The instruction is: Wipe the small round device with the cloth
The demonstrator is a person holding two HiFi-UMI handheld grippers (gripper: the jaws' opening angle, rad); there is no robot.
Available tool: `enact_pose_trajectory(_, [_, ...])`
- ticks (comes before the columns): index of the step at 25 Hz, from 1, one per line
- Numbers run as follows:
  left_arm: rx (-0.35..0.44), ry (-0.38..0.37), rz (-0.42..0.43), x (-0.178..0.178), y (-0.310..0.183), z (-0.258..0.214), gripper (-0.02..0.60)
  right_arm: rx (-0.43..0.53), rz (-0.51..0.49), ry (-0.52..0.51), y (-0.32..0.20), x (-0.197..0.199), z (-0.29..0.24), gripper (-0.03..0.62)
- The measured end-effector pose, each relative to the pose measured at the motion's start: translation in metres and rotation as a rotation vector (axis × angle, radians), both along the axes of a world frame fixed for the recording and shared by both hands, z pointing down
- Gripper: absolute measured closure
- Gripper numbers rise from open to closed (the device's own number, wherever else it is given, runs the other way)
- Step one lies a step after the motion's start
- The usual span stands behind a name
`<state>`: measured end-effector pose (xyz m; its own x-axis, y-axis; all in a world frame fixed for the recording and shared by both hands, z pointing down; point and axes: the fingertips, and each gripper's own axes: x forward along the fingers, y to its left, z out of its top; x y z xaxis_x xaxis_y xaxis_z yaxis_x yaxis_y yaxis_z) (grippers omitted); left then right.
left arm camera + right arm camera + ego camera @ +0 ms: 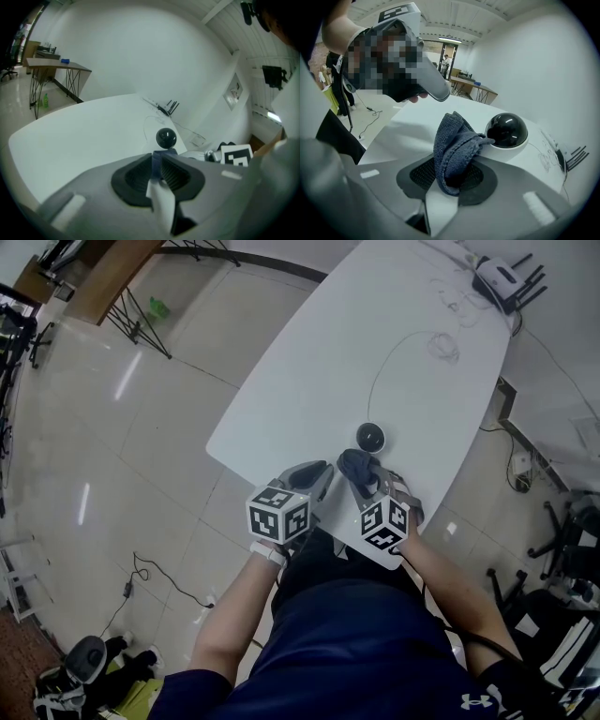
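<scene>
The small round device (371, 437), a black dome on a white base, sits near the front of the white table (328, 362). My right gripper (361, 474) is shut on a crumpled dark blue-grey cloth (353, 463), just short of the device. In the right gripper view the cloth (457, 145) bulges out of the jaws, and a fold reaches the dome (506, 130). My left gripper (317, 476) hovers beside it at the table's front edge. Its jaws stand together, with only a thin blue strip showing between them (161, 157). The device (166, 138) lies beyond them.
A thin cable (394, 352) loops from the device toward a router with antennas (502, 279) at the far end of the table. The table's front edge is right under both grippers. Tiled floor lies to the left, and chairs stand at the right.
</scene>
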<state>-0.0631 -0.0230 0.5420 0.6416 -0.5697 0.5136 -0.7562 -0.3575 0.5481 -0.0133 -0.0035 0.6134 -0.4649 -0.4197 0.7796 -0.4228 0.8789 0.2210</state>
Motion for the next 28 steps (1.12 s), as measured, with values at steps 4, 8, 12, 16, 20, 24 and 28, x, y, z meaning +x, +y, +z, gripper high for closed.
enact_pose_trajectory(4, [0.017, 0.023, -0.042, 0.000, -0.002, -0.009, 0.530, -0.052, 0.007, -0.050, 0.001, -0.001, -0.012, 0.479])
enact_pose_trajectory(8, [0.057, 0.064, -0.110, -0.012, -0.010, -0.024, 0.541, -0.076, 0.066, -0.203, 0.004, -0.007, -0.049, 0.479])
enact_pose_trajectory(12, [0.074, 0.087, -0.123, -0.017, -0.016, -0.034, 0.541, -0.088, 0.209, -0.417, -0.009, 0.006, -0.097, 0.479])
enact_pose_trajectory(16, [0.082, 0.095, -0.129, -0.023, -0.014, -0.037, 0.540, 0.056, 0.305, -0.466, -0.040, 0.036, -0.147, 0.479])
enact_pose_trajectory(20, [0.073, 0.105, -0.132, -0.024, -0.011, -0.033, 0.541, 0.211, 0.335, -0.362, -0.077, 0.056, -0.167, 0.479])
enact_pose_trajectory(24, [0.065, 0.110, -0.129, -0.025, -0.006, -0.031, 0.541, 0.247, 0.289, -0.232, -0.087, 0.046, -0.149, 0.479])
enact_pose_trajectory(28, [0.047, 0.102, -0.136, -0.035, -0.001, -0.026, 0.541, 0.267, 0.234, -0.136, -0.077, 0.027, -0.133, 0.479])
